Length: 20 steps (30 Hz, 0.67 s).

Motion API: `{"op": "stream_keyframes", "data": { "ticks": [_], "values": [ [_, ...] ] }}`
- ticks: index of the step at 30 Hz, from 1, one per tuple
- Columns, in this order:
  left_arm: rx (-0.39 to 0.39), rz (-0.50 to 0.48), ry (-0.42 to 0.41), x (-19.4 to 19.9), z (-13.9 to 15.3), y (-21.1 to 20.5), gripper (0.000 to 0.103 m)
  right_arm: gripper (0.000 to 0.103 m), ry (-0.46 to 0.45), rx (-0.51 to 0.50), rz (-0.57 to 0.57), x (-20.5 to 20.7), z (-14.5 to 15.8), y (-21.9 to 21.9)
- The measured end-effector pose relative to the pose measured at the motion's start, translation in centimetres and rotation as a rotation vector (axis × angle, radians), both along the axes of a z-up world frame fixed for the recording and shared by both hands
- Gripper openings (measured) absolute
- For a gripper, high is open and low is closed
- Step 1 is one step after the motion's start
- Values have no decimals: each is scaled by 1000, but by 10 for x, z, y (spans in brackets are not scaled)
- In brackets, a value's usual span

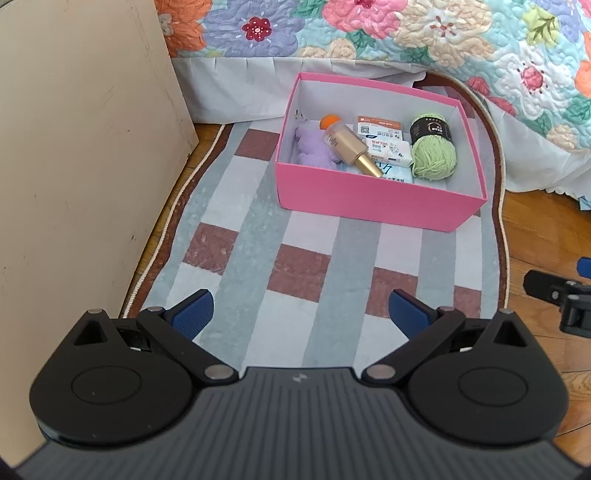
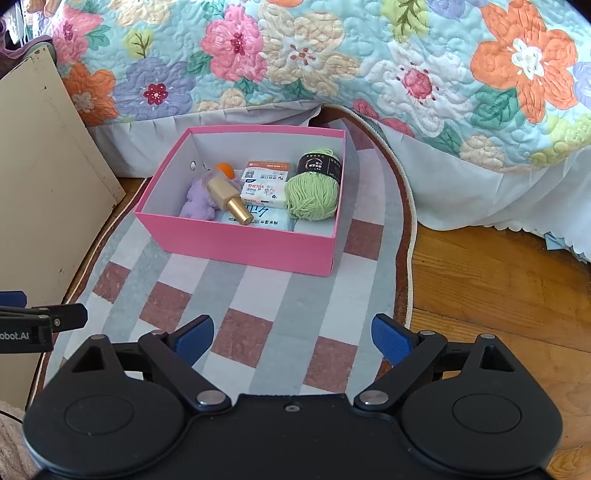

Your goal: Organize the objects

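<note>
A pink box (image 1: pixel 369 201) (image 2: pixel 236 242) stands on the striped rug. Inside lie a green yarn ball (image 1: pixel 434 157) (image 2: pixel 313 195), a gold bottle (image 1: pixel 351 149) (image 2: pixel 231 197), a purple plush toy (image 1: pixel 314 147) (image 2: pixel 197 205), an orange ball (image 1: pixel 330 121) (image 2: pixel 225 170) and white tissue packs (image 1: pixel 388 147) (image 2: pixel 264 192). My left gripper (image 1: pixel 301 314) is open and empty over the rug, short of the box. My right gripper (image 2: pixel 293 338) is open and empty, also short of the box.
A beige cabinet panel (image 1: pixel 81 166) (image 2: pixel 40 192) stands at the left. A bed with a floral quilt (image 1: pixel 406 33) (image 2: pixel 332 66) rises behind the box. Wooden floor (image 2: pixel 498 295) lies to the right of the rug (image 1: pixel 277 258) (image 2: pixel 240 295).
</note>
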State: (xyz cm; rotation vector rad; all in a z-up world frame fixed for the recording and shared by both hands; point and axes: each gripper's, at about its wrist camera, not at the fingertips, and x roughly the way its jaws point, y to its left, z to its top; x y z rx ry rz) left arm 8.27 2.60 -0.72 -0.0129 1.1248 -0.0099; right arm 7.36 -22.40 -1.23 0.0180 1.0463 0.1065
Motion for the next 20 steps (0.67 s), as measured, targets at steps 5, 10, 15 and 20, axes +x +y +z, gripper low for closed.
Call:
{"op": "stream_keyframes", "data": {
  "ticks": [5,10,15,20],
  "values": [
    [-7,9,-2,-2,3,2,103,95,-5,-9,1,0,1,-1],
    [18,8,-5,-1,2,2,103,95,-5,-9,1,-1,2,-1],
    [12,-2,1,1,0,3,103,95,-1,-11,2,-2,1,1],
    [4,0,8,1,-1,5,103,95,-3,-15,5,-1,1,-1]
  ]
}}
